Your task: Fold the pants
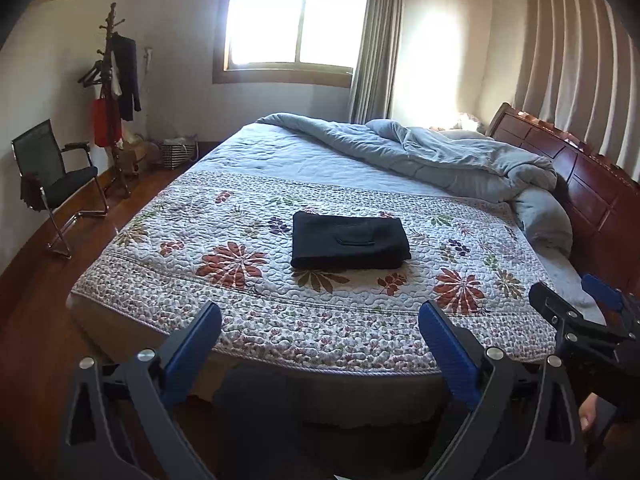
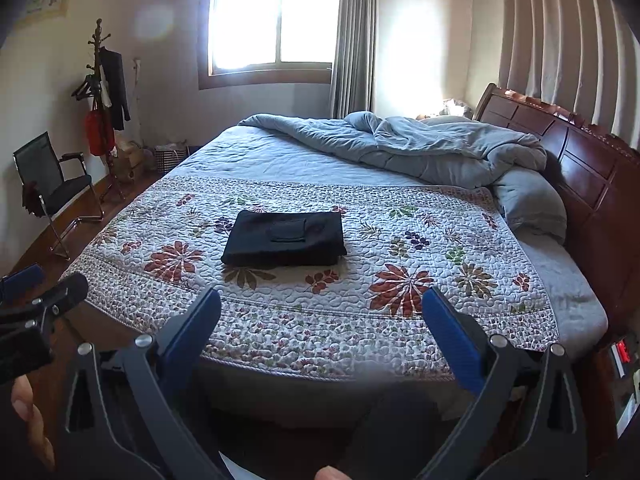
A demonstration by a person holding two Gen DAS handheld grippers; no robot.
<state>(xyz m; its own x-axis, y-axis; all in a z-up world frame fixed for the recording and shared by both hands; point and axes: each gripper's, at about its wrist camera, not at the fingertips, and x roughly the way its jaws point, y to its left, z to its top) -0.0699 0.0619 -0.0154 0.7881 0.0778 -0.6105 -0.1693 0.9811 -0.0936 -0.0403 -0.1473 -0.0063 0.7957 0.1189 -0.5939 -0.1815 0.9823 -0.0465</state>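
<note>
On the floral quilted bedspread (image 1: pixel 248 312), near its middle, the black pants (image 1: pixel 349 243) lie folded in a neat rectangle. The left gripper (image 1: pixel 320 334) and right gripper (image 2: pixel 321 320) are held back at the bed's edge, jaws wide apart and empty. Any further tug could undo the stacked folds.

Folded black pants (image 1: pixel 350 243) are laid flat on the floral quilt (image 1: pixel 240 300); the left gripper (image 1: pixel 320 330) is held open above the bed edge.
</note>
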